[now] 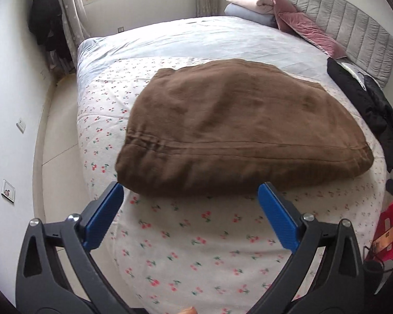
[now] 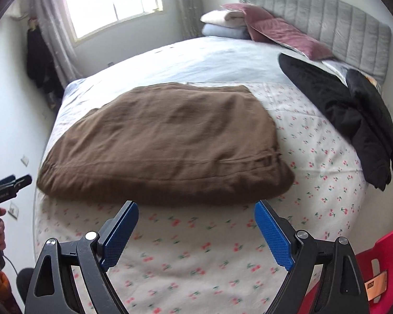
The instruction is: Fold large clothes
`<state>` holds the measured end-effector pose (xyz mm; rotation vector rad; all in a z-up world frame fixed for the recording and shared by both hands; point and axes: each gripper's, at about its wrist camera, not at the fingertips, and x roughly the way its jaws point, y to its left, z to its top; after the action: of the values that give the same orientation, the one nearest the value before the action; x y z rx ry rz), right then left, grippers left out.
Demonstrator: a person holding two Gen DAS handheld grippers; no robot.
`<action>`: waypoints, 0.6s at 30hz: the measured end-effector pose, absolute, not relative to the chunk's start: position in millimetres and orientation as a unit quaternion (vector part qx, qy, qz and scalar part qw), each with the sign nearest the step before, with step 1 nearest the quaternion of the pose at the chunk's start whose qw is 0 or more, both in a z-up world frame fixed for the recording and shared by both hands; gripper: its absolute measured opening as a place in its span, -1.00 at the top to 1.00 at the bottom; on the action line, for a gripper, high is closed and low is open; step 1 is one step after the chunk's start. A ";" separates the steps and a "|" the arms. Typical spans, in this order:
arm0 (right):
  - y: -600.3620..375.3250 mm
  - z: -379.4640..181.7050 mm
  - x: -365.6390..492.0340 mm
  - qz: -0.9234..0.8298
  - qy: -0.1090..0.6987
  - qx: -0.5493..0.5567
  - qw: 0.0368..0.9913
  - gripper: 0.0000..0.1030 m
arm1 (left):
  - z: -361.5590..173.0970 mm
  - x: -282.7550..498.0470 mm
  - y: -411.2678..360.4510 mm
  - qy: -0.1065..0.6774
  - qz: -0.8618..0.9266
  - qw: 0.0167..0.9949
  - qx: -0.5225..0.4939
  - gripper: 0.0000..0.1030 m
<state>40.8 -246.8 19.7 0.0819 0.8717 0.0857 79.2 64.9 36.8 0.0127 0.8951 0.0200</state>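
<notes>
The brown garment (image 1: 238,130) lies folded into a thick rectangular bundle in the middle of the frame in both wrist views, resting on the cherry-print sheet (image 1: 186,248) of the bed (image 1: 196,39). I judge it sits near the bed's front edge so both tools can reach its hem side without stretching. Left tool (image 1: 190,198): jaws spread wide, nothing between them, blue fingertips (image 1: 110,201) just short of the bundle's near edge, at lower centre of the left wrist view. Right tool (image 2: 196,212): likewise released and empty, its blue fingertips (image 2: 264,217) just before the same edge, toward the bundle's right end. Both tools point forward along the bed and slightly down — level with each other, I judge, one toward each near corner, a pose suited to a two-handed grab or a final check. The fold looks largely done; one more halving may remain, though I cannot tell from here. A black garment (image 2: 353,120) lies at the right of the frame, well apart from the bundle — probably the next item. Folded linens (image 1: 251,6) and pink cushions (image 1: 309,28) sit at upper right by the grey headboard (image 1: 353,34).
</notes>
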 end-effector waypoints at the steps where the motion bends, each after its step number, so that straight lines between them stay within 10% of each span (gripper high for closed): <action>1: -236.6 21.5 32.8 0.048 0.417 0.035 0.907 -0.77 | 36.9 71.1 57.2 0.431 0.009 0.902 0.007 -0.98; 18: -212.6 -1.8 5.1 -0.030 0.434 0.054 0.899 -0.78 | 13.6 20.8 -8.3 0.458 0.012 0.889 0.005 -0.98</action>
<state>5.1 -212.6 -1.8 0.1119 0.8978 -0.0620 20.8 -8.3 13.6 0.0102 0.9524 0.0249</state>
